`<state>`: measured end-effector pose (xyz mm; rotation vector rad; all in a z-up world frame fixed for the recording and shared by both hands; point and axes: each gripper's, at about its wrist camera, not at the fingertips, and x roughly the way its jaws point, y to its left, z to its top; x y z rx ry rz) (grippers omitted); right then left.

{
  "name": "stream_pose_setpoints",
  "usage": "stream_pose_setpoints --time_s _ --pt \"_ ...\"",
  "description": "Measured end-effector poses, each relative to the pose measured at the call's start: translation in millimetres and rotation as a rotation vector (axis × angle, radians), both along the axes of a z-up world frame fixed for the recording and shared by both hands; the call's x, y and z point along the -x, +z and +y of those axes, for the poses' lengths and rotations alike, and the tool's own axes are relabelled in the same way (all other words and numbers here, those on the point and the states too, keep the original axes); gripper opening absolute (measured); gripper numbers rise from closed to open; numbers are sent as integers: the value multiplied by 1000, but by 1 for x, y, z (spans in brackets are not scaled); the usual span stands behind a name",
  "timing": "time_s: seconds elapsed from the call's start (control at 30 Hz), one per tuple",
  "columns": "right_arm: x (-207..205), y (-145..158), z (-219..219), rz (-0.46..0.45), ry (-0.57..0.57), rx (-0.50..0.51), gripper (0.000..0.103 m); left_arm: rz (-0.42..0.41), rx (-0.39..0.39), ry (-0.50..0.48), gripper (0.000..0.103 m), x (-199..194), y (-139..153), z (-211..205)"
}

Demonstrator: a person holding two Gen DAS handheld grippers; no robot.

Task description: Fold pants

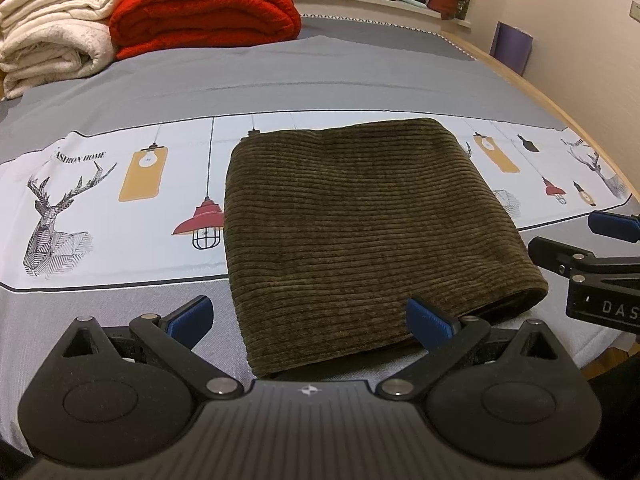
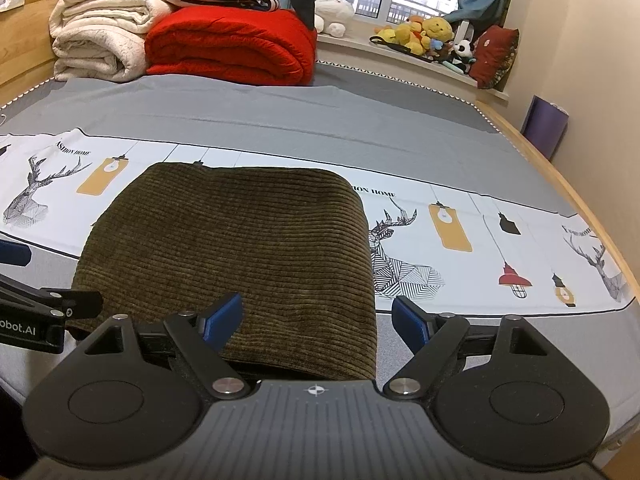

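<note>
Left tongs [image 1: 308, 320] wide, empty; right tongs [image 2: 318, 318] likewise; folded pants [image 1: 360, 232] near edge hidden.

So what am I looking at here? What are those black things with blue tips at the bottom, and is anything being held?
Those are two hand-held grippers; a person carries one in each hand, and each has a camera looking forward along its two fingers. One picture is from the left gripper, the other from the right gripper. Each also catches the other at its edge. Both stand open and hold nothing. Before them, on the bed, lie olive corduroy pants, folded into a neat rectangle. At the far end sit a red blanket, cream blankets and plush toys on the window ledge.
</note>
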<state>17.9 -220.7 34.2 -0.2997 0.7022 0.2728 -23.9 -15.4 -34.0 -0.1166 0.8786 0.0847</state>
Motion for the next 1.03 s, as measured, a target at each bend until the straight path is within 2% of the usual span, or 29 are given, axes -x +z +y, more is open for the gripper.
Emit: stream_pose_setpoints --time_s 1.03 --pt "-3 -4 -2 9 10 15 84 -1 -1 -21 103 1 -3 1"
